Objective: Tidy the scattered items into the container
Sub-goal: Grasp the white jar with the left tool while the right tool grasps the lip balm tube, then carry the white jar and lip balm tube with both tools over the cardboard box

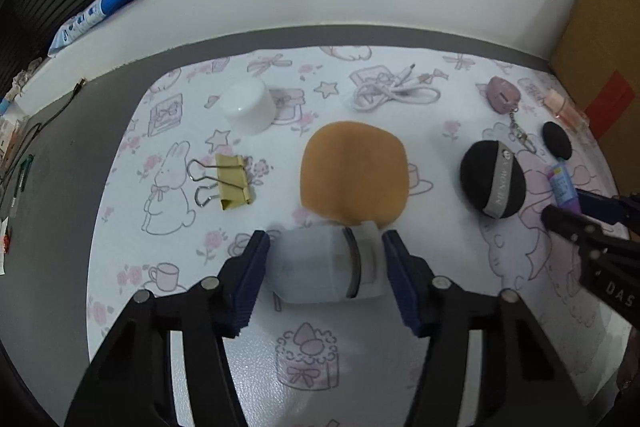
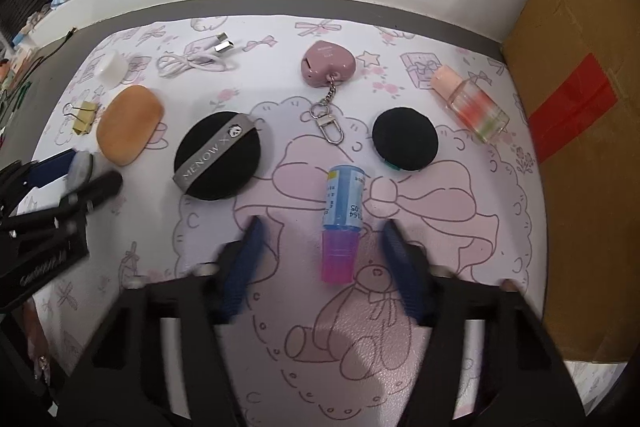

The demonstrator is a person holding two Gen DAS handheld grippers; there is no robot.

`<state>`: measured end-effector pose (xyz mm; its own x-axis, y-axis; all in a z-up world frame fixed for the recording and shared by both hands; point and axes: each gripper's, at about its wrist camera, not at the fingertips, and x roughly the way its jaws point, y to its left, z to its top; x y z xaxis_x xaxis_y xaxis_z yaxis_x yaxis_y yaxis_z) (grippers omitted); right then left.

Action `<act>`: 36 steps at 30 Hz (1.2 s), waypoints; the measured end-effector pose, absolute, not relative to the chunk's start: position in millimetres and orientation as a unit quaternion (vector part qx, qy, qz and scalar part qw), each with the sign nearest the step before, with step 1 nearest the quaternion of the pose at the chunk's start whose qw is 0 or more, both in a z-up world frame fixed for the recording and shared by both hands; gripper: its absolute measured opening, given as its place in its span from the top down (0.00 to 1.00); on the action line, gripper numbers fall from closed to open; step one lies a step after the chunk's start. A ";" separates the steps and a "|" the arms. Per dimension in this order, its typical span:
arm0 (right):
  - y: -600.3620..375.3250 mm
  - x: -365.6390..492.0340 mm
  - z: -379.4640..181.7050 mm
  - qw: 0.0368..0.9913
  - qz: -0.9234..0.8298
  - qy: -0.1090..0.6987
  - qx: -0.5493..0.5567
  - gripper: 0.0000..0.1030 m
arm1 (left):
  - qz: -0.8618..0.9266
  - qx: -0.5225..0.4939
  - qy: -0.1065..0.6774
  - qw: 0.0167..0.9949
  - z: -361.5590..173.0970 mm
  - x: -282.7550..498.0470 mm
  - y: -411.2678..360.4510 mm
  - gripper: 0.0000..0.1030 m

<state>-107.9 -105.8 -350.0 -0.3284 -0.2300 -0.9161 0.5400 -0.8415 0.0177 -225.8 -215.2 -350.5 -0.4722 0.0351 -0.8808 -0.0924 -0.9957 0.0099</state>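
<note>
A frosted white bottle lies on its side on the patterned mat, and my left gripper is shut on it, a blue pad against each end. A blue tube with a pink cap lies lengthwise between the fingers of my right gripper, which is open with clear gaps on both sides. The fingers look blurred. In the right wrist view the left gripper shows at the left edge with something grey in it. A brown cardboard box stands at the mat's right edge.
Scattered on the mat are an orange sponge, a black puff with a grey strap, a small black round puff, a pink heart keychain, a clear perfume bottle, a white cable, a white cap and a gold binder clip.
</note>
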 end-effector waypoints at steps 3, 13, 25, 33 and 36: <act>-105.2 -109.0 -349.9 0.237 -0.804 0.150 0.525 0.76 | 0.856 -0.515 0.028 0.036 -350.3 -227.1 -215.8 0.45; -107.4 -110.1 -352.6 0.231 -0.803 0.149 0.529 0.82 | 0.859 -0.510 0.039 0.024 -343.8 -224.2 -205.1 0.45; -98.8 -105.8 -331.9 0.224 -0.811 0.141 0.522 0.82 | 0.863 -0.504 0.032 0.025 -320.1 -211.8 -202.9 0.45; -88.7 -99.1 -275.0 0.222 -0.828 0.134 0.497 0.82 | 0.877 -0.477 0.032 0.033 -265.1 -195.3 -192.4 0.45; -81.3 -94.4 -249.0 0.220 -0.836 0.129 0.486 0.82 | 0.883 -0.467 0.028 0.039 -243.2 -189.5 -189.7 0.45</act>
